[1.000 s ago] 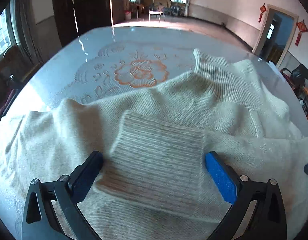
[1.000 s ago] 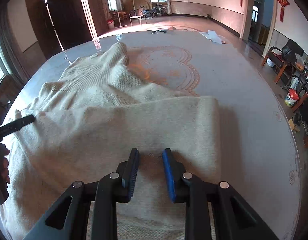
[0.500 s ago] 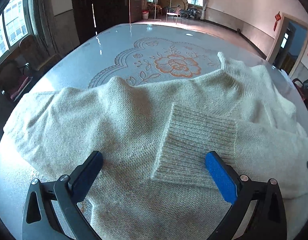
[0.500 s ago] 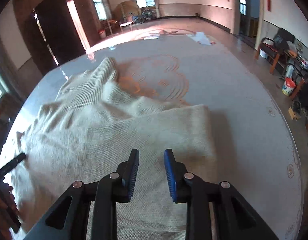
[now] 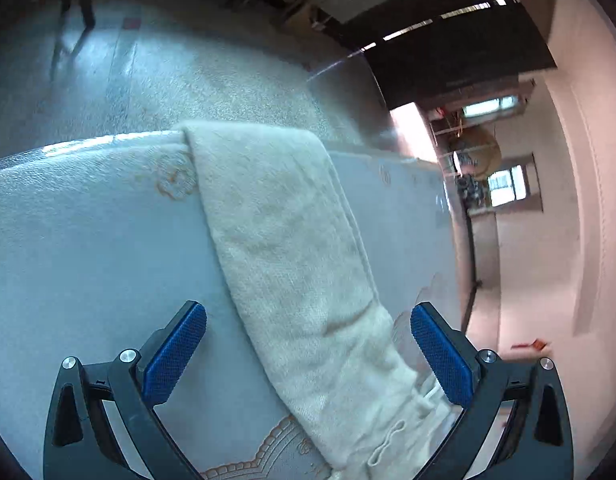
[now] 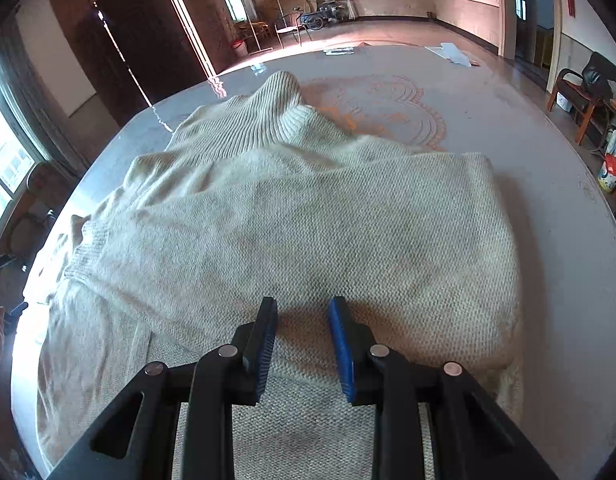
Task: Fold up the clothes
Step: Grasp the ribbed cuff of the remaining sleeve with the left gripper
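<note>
Round table (image 6: 548, 184), patterned cover. Cream sweater (image 6: 308, 216) spread across its near half, one side folded over — collar toward far edge. One sleeve (image 5: 291, 248) draped over table rim. Left gripper (image 5: 308, 356) wide apart, straddling sleeve, gripping nothing. Right gripper (image 6: 303, 344) narrowly parted, low over sweater hem — empty.

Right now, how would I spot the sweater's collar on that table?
Start at the big round table with the orange flower pattern. The cream sweater covers its near half; follow it to its far edge. The collar is the raised ribbed tube there, standing higher than the flatter knit around it.
</note>
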